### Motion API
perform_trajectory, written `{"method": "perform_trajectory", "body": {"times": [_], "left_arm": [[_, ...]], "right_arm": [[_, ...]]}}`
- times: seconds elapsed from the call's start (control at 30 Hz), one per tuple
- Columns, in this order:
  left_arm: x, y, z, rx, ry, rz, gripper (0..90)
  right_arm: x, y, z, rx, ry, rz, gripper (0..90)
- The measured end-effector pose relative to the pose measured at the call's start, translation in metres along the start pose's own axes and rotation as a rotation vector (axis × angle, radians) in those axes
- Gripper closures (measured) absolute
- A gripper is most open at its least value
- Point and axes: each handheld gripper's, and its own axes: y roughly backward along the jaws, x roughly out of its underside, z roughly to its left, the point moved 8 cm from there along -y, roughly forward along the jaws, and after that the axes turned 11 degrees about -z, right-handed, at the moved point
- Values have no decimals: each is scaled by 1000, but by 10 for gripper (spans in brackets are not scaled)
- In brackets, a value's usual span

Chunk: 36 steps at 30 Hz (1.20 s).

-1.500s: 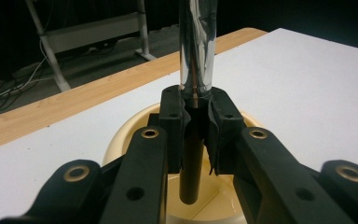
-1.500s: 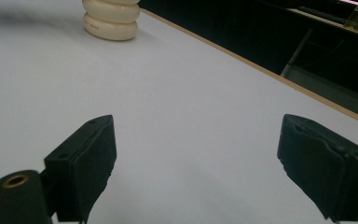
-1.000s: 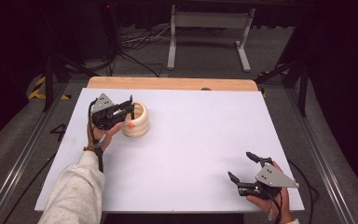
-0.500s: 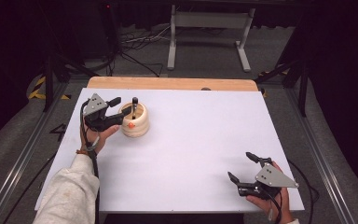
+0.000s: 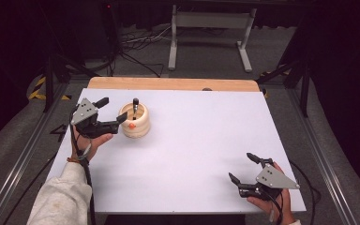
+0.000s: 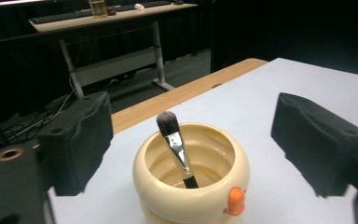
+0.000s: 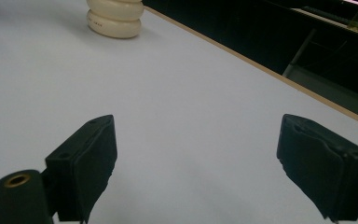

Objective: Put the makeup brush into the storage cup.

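Observation:
A cream round pot [image 5: 134,123] with an orange beak stands at the back left of the white table [image 5: 197,140]. A make-up brush [image 5: 135,105] stands in it, bristles up and leaning. My left gripper [image 5: 113,109] hovers just left of the pot, open, with nothing between its jaws. In the left gripper view the pot [image 6: 168,186] and the brush [image 6: 176,147] sit between my open jaws, a little ahead of my left gripper [image 6: 198,135]. My right gripper [image 5: 241,167] rests open near the front right corner. In its own view my right gripper [image 7: 196,163] is empty, with the pot [image 7: 115,18] far off.
A wooden strip [image 5: 168,83] runs along the table's back edge. Behind it stand a metal frame [image 5: 211,28] and cables on the floor [image 5: 136,42]. Metal rails [image 5: 23,154] run along the table's left and right sides.
My left gripper has drawn back to the left from over the pot and stands open. The brush stays standing in the pot. The right gripper has not moved.

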Motion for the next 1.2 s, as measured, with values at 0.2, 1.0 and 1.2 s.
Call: {"method": "perform_trajectory", "body": {"times": [0.2,1.0,1.2], "left_arm": [[-4,10,-5,6,-21,-9,69],[-8,39,-33,55,-123,-17,35],[-5,46,-39,66,-149,-22,35]], "right_arm": [[0,0,0,0,1,3,131],[-1,0,0,0,4,1,131],[-1,1,0,4,4,-2,131]]}}
